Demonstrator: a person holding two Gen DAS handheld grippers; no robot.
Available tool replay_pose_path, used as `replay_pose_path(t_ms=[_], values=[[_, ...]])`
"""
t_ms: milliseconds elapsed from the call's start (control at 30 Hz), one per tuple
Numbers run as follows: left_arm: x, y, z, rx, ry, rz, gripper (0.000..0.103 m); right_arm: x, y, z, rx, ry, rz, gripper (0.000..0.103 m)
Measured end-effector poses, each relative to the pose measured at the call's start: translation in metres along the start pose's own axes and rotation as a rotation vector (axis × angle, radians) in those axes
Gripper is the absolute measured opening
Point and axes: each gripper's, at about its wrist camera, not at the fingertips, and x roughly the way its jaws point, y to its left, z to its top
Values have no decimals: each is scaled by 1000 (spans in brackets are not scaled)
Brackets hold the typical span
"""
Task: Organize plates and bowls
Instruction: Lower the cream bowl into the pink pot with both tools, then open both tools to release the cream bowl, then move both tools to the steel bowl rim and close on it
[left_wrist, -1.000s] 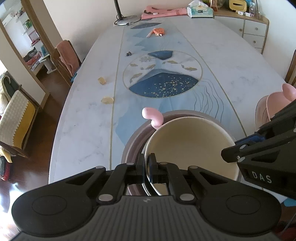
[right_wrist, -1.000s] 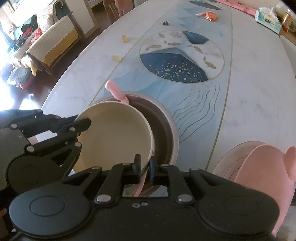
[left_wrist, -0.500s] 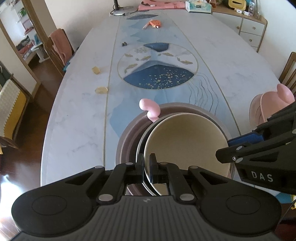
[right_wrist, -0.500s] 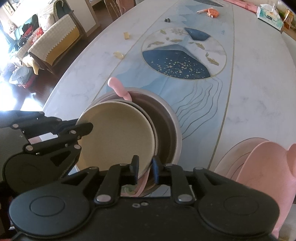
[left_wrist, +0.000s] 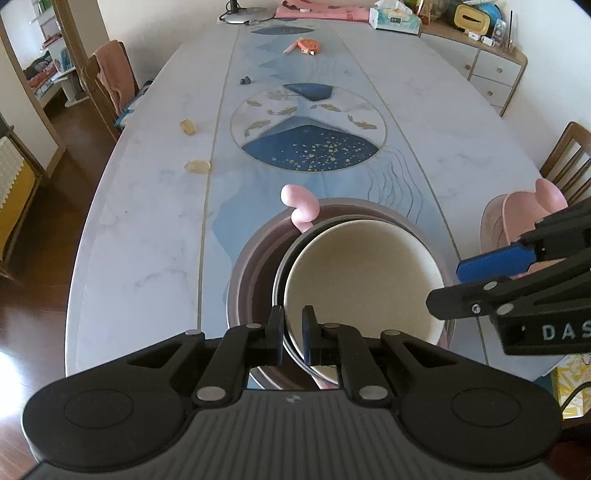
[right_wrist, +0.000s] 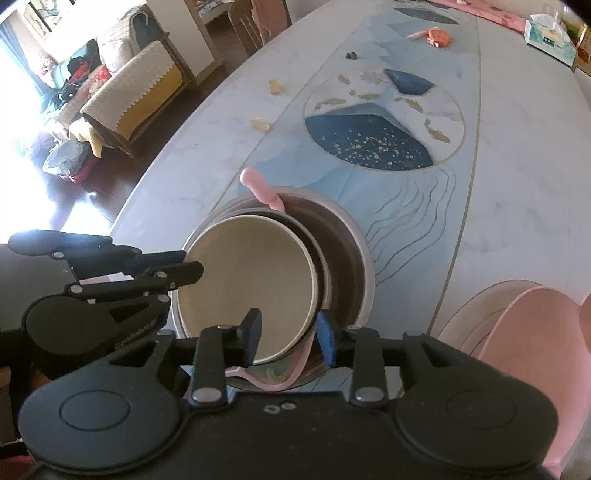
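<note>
**Letting go of the nested cream bowl**

The left tongs (left_wrist: 292, 328) straddle the near rim of the cream bowl (left_wrist: 362, 280) at the lower centre of their view. They have just been easing apart, with the rim between them, and I cannot tell whether the pads are touching it. The right tongs (right_wrist: 290, 338) have also just been opening. They now stand clearly spread, with the bowl's near edge and a pink strip between the fingers and neither pad pressing on anything.

The cream bowl sits inside a dark-rimmed bowl (right_wrist: 320, 258), and both sit inside the large brown bowl (left_wrist: 255, 280) on the surface (left_wrist: 147, 240), crowded towards its near side. The step in hand looks like the release after nesting. To do it well, finish spreading both tongs until the pads are clear of the rim. Then lift each one straight back along its own fingers, so that no pad hooks the edge and tips the stack. The right tongs should also mind the pink strip beneath.

The cream bowl faces mouth up and seems a little askew in the stack. It is round, so it has no long axis. The pink handle (left_wrist: 301, 206) pokes out at the far rim, towards the top of the frame. More pink dishes (right_wrist: 535, 332) wait at the right edge.
</note>
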Motion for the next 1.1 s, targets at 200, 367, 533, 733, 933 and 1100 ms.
replay_pose_path(t_ms=[200,367,533,733,933,1100], values=[[-6,5,-3,-14,-4,-29,9,-10,-3,-1,-13,-22,1,43],[-14,12,-5,-35,-20,-50,9,-16,-14,0,-3,-39,-5,51],[-15,24,-6,-71,-21,-45,9,-20,-29,2,20,-65,-5,64],[-12,46,-10,-150,-23,-30,54,-19,-44,6,-4,-80,-13,74],[-4,58,-11,-175,-37,-16,73,-9,-62,9,9,-74,-16,77],[16,72,-14,-250,0,-19,73,9,-76,11,49,-40,-19,76]])
